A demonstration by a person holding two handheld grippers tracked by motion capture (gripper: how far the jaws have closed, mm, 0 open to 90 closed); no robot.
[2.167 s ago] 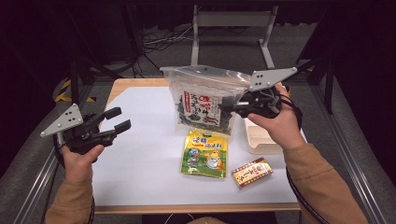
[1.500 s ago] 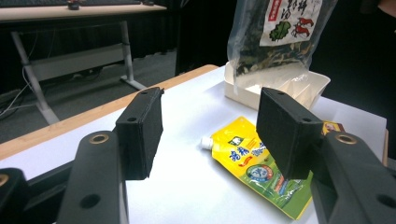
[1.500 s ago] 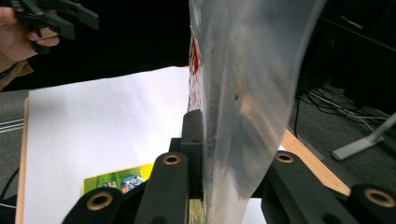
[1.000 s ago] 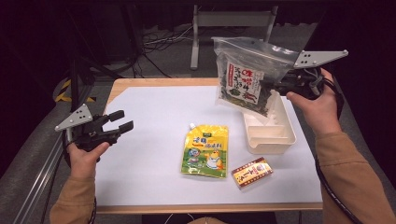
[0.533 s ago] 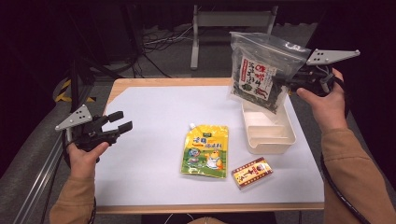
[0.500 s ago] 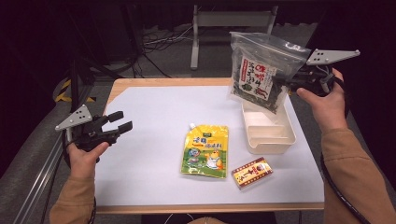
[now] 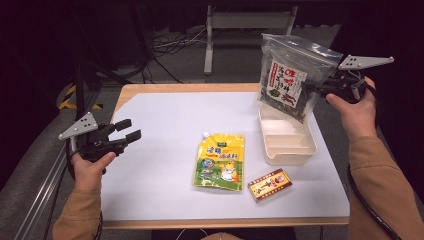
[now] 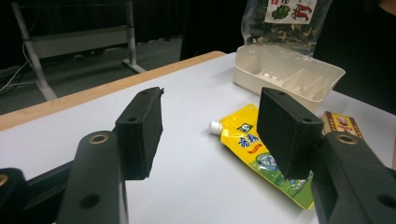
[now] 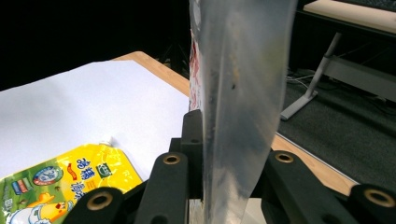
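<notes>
Pouches: two, a seaweed bag [image 7: 292, 75] and a yellow pouch [image 7: 220, 161] (flat on the table [image 7: 165, 115]).
Trays: one white tray [image 7: 286, 137].
Boxes: one small box [image 7: 270, 185].
Right gripper [image 7: 320, 90]: raised, pinching the seaweed bag above the tray.
Left gripper [image 7: 131, 131]: held level, jaws spread, holding nothing.

The right gripper [image 7: 320, 89] clamps a clear seaweed bag [image 7: 290, 75] upright above the far end of the white divided tray [image 7: 289, 145]. The left gripper [image 7: 127, 131] hovers, jaws apart, over the table's [image 7: 160, 120] left side, well apart from the yellow pouch [image 7: 220, 161].

- The clear plastic bag of dried seaweed [image 7: 290, 75] hangs above the far end of the cream plastic divided tray [image 7: 289, 142].
- The yellow spouted sauce pouch [image 7: 220, 162] lies left of this tray.
- The small red-and-gold carton [image 7: 270, 184] lies before the tray, just right of the pouch.
</notes>
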